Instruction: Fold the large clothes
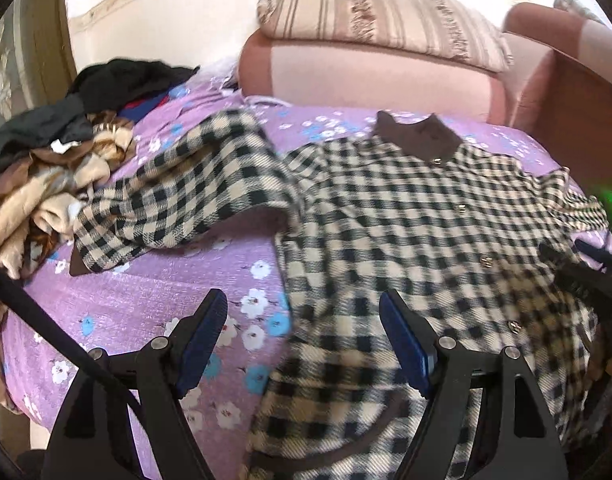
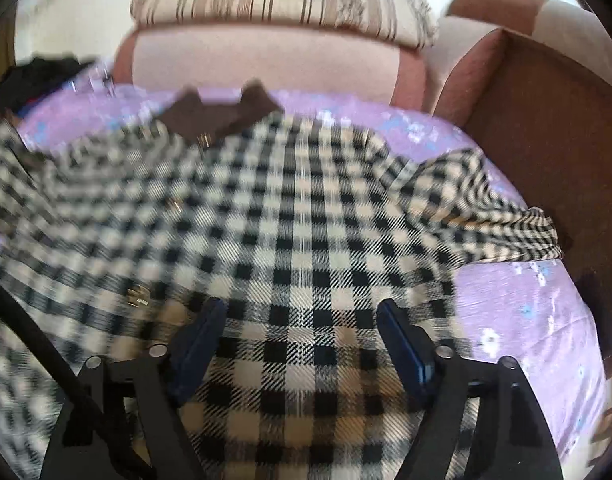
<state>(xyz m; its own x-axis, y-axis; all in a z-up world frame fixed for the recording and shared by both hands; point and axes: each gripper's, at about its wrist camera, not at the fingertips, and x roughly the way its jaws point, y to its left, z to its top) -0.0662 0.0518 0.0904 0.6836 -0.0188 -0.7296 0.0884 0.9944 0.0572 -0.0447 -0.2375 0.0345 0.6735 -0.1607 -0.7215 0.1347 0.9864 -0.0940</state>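
Both wrist views steeply downward, near, sharing checked coat point(image 1: 406, 216).

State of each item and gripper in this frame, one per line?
Black-and-cream checked coat with brown collar: spread flat, buttoned, unfolded.
Its left sleeve: stretched outward on purple floral bedsheet.
Pile of brown and black clothes: heaped, unfolded.
Left gripper: open, empty.
Right gripper: open, empty.

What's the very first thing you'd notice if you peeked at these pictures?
The big checked coat with a brown collar, spread flat on the purple flowery bedspread. Next, the messy pile of clothes heaped at the left edge of the bed, and the striped pillow on the pink sofa back behind it.
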